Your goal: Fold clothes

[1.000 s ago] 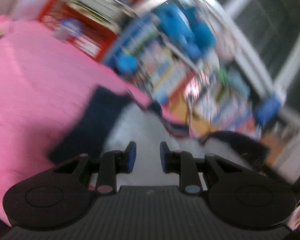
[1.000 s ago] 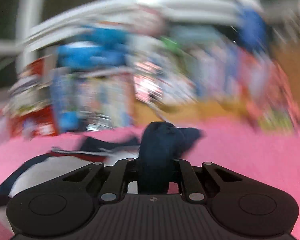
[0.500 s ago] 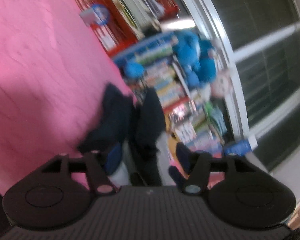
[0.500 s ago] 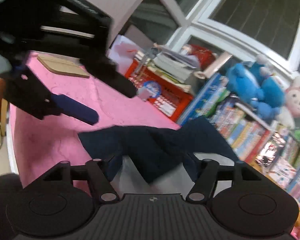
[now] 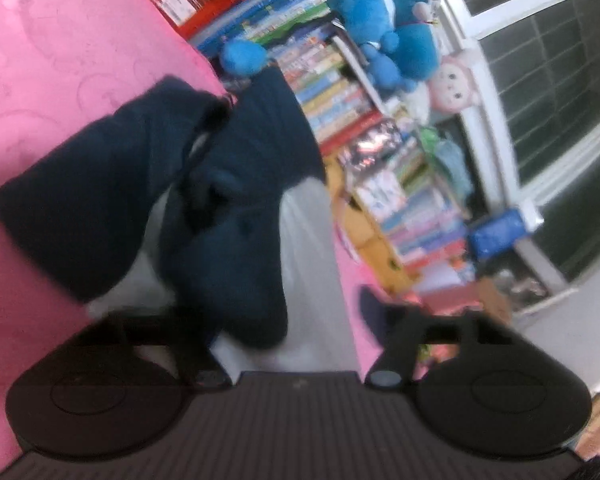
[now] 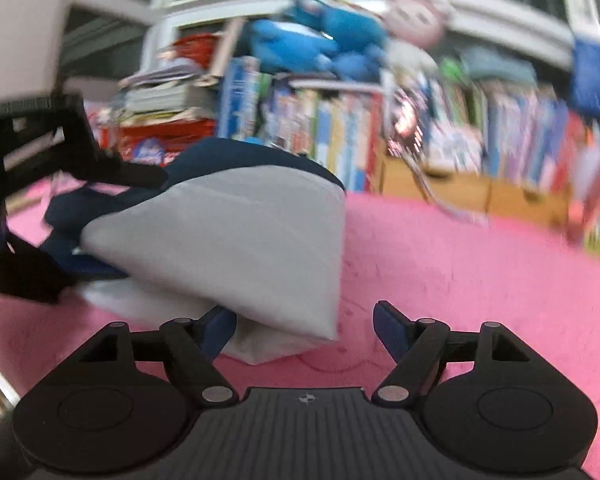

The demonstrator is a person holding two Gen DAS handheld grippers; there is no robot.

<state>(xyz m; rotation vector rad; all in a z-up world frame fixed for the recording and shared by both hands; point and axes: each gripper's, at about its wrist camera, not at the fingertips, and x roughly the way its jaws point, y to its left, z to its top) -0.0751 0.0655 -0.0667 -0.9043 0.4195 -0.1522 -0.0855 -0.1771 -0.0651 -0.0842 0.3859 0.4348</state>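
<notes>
Because the right gripper (image 6: 304, 326), jaws just spread, grips nothing beside the grey-and-navy garment (image 6: 236, 248) on the pink bed (image 6: 460, 280), and the left gripper (image 5: 284, 320) looks spread around navy cloth unpinched, the loose fold could slump open

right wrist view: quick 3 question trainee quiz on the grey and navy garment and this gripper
1. True or false: the right gripper is clamped on the folded grey and navy fabric garment.
2. The garment lies on: A a pink textured cloth surface; B a bare wooden floor; C a white tray.
3. Fill in: the blue plush toy sits on top of a row of ____.

Key
1. False: the jaws stand apart and have just been opening, with the garment's corner between them unpinched.
2. A
3. colourful books
</notes>
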